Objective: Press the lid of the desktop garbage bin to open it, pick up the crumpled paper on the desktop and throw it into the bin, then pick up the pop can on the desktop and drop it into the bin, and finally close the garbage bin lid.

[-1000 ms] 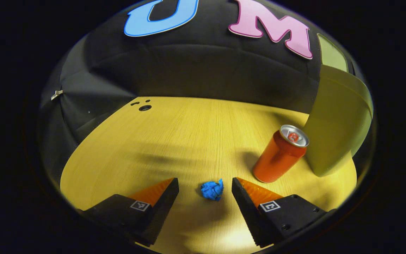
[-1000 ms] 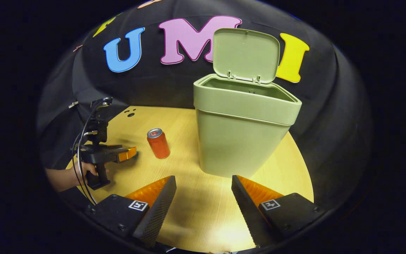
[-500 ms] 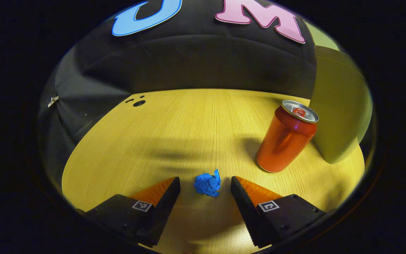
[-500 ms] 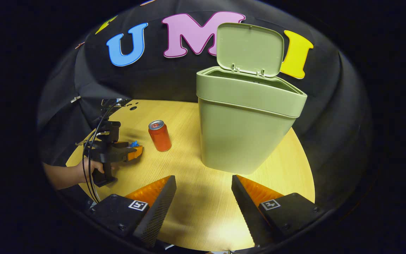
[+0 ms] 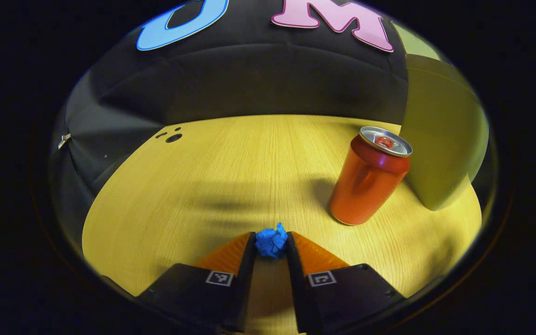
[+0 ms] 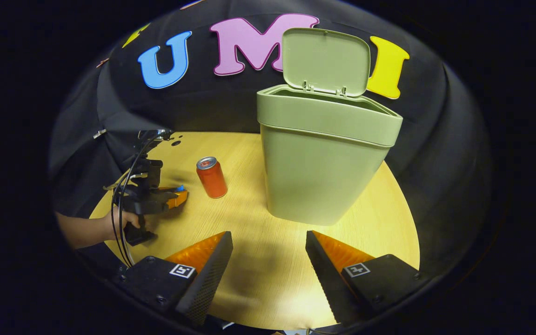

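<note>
A small blue crumpled paper (image 5: pixel 271 243) sits on the wooden table, and my left gripper (image 5: pixel 271 244) is shut on it, both fingers pressing its sides. In the right gripper view the left gripper (image 6: pixel 175 197) lies low over the table at the left, a speck of the blue paper (image 6: pixel 180 188) at its tip. An orange pop can (image 5: pixel 369 177) (image 6: pixel 211 177) stands upright to the right of the paper. The green bin (image 6: pixel 319 153) (image 5: pixel 440 139) stands behind the can with its lid (image 6: pixel 326 61) raised. My right gripper (image 6: pixel 268 242) hovers open in front of the bin, nothing between its fingers.
The round wooden table (image 6: pixel 258 260) has a small dark hole (image 5: pixel 173 137) near its far left edge. A hand (image 6: pixel 121 218) with cables holds the left gripper at the table's left edge. The black booth wall closes in behind the table.
The left gripper's fingers have closed around the blue paper, which lay loose between them before. The left gripper has crept closer to the can. The right gripper has barely moved.
</note>
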The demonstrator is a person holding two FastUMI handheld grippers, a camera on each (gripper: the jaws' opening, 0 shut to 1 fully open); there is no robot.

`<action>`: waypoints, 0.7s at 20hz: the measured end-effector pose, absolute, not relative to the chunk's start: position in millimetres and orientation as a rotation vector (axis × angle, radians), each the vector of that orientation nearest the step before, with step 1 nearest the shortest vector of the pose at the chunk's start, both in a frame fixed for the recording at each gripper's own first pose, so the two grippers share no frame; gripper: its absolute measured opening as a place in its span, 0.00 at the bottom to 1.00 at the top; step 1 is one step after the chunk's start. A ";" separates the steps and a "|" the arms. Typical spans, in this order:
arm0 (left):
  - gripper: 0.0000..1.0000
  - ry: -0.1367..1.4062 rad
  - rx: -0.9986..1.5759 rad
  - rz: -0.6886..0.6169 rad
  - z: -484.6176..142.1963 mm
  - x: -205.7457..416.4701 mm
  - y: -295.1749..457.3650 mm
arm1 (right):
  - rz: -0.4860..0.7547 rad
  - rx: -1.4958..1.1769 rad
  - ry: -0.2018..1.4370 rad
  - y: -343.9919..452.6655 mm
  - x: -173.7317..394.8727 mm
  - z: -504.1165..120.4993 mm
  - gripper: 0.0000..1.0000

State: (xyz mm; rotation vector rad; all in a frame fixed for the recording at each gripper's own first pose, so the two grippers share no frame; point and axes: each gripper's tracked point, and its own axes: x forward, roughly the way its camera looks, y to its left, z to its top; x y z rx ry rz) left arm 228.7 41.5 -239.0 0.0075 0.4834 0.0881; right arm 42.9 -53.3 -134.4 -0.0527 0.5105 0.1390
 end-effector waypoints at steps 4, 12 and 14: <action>0.36 0.489 0.022 0.089 -237.9 227.8 41.0 | 0.131 -0.037 0.499 -53.0 40.2 -134.3 1.00; 0.31 0.412 0.044 0.068 -185.5 208.1 41.3 | 0.141 0.001 0.485 -43.9 36.9 -136.3 0.99; 0.31 0.371 0.062 0.048 -157.7 199.3 39.2 | 0.144 0.014 0.475 -41.4 39.5 -135.0 0.99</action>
